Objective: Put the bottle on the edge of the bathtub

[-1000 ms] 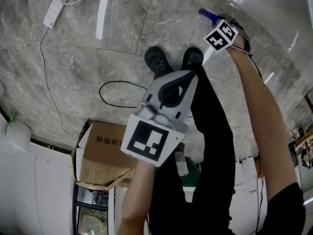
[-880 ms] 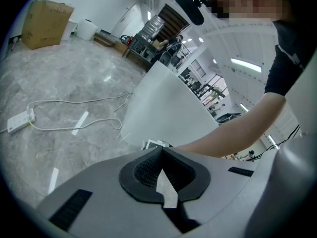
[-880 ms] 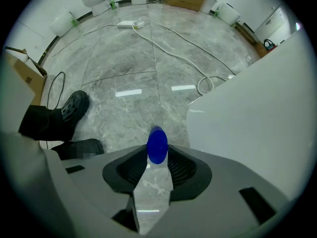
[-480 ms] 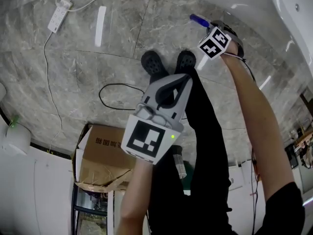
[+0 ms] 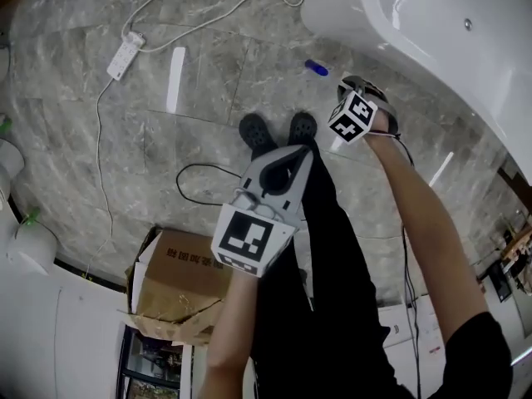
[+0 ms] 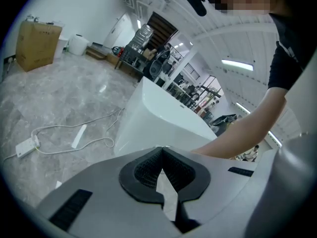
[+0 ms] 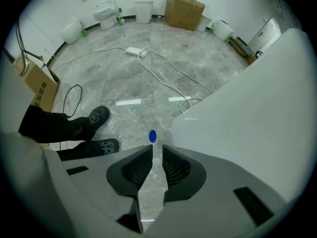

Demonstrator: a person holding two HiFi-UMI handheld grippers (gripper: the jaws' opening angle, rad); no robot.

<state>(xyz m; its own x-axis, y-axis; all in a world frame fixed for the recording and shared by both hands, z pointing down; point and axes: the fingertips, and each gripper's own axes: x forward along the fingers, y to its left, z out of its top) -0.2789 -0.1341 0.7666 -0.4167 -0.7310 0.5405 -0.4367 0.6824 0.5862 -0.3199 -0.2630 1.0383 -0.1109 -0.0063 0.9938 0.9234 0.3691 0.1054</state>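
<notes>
A small blue bottle [image 5: 316, 67] lies on the grey marble floor beside the white bathtub [image 5: 349, 15]. In the right gripper view the bottle [image 7: 152, 136] shows far below, just beyond the jaw tips. My right gripper [image 7: 157, 146] points straight down, well above the bottle. Its jaws have just been closing; a narrow gap remains with only floor showing through it. In the head view the right gripper [image 5: 359, 106] hangs near the tub's outer wall. My left gripper [image 5: 301, 144] is in the middle, above the person's shoes, its tips [image 6: 161, 148] meeting on nothing.
The tub's curved wall [image 7: 247, 108] fills the right. A power strip [image 5: 123, 53] with a white cable, a white strip [image 5: 174, 79] and a black cable loop [image 5: 199, 185] lie on the floor. An open cardboard box [image 5: 174, 281] stands behind the person's black shoes [image 5: 256, 130].
Both grippers have risen from the floor. The blue bottle has stayed on the floor, and the right gripper is now clear of it. More of the bathtub shows in the head view.
</notes>
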